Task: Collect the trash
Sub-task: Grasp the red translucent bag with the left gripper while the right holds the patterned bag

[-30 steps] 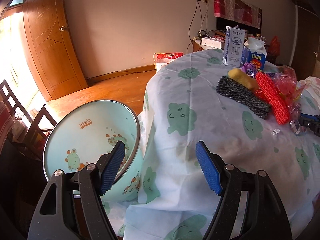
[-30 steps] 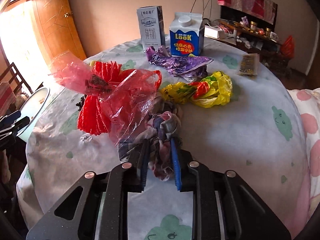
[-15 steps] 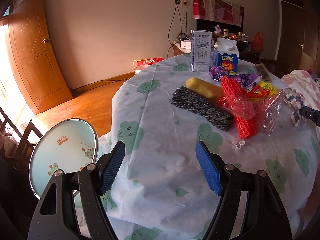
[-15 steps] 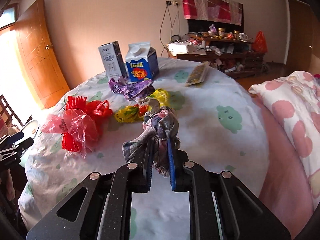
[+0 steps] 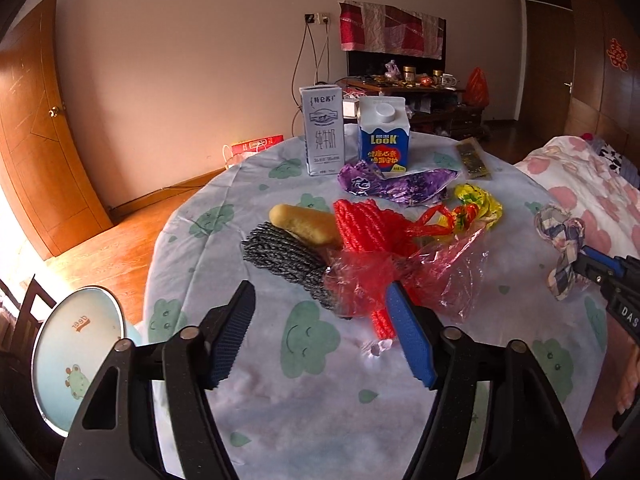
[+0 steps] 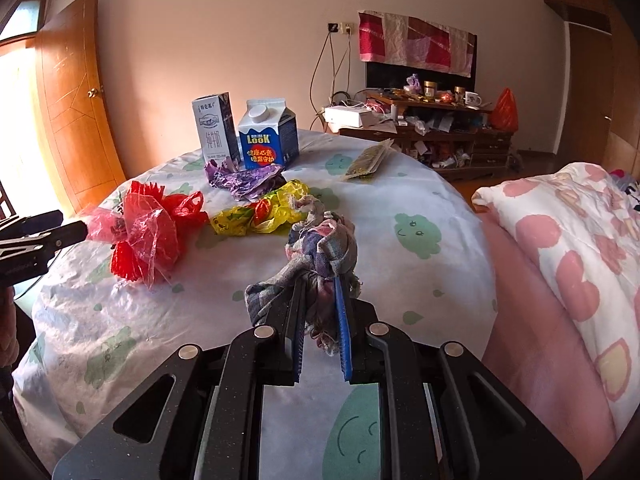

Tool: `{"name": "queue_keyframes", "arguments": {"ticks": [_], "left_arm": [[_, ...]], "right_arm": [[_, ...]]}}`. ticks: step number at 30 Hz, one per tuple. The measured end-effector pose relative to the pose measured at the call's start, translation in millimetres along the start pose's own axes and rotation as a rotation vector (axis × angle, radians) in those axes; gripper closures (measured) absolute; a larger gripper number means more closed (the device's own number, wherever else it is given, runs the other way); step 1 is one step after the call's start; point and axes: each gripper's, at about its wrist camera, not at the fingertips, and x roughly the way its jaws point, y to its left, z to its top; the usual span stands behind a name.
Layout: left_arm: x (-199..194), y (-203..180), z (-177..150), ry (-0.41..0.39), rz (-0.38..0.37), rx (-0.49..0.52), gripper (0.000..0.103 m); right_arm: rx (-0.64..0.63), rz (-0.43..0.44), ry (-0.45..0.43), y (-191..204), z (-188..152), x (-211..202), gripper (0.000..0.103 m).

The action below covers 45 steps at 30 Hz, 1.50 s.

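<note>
Fingers of right gripper clamp knotted rag.

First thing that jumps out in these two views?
The right gripper is shut on a knotted plaid rag, held above the near side of the table. Mid-table lies a bright heap: red plastic bag over red netting, just ahead of the open left gripper. Two milk cartons stand at the far edge.

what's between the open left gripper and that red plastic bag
Nothing visible. The left gripper hangs open just short of the red plastic bag, with only bare tablecloth between them.
</note>
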Motion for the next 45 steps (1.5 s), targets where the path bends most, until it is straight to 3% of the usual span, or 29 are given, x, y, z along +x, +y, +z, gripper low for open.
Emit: {"name": "queue_keyframes", "arguments": {"ticks": [1, 2, 6, 19, 23, 31, 45], "left_arm": [[5, -2, 1, 0.020, -0.031, -0.001, 0.061], [11, -3, 2, 0.041, -0.055, 0.002, 0.082], [9, -3, -1, 0.043, -0.069, 0.006, 0.093], [-65, 62, -7, -0.077, -0.034, -0.061, 0.096], [-73, 83, -16, -0.078, 0.003, -0.084, 0.097], [-98, 111, -35, -0.093, -0.003, -0.133, 0.097], [-98, 182, -60, -0.067, 0.153, -0.233, 0.097]], "right_arm": [[-0.005, 0.007, 0.001, 3, -1, 1, 0.088], [-0.010, 0.013, 0.002, 6, -2, 1, 0.088], [-0.026, 0.028, -0.001, 18, -4, 1, 0.088], [-0.092, 0.083, -0.041, 62, 14, -9, 0.088], [-0.123, 0.106, -0.043, 82, 21, -7, 0.088], [-0.172, 0.152, -0.039, 123, 29, 2, 0.088], [-0.225, 0.232, -0.034, 186, 47, 21, 0.088]]}}
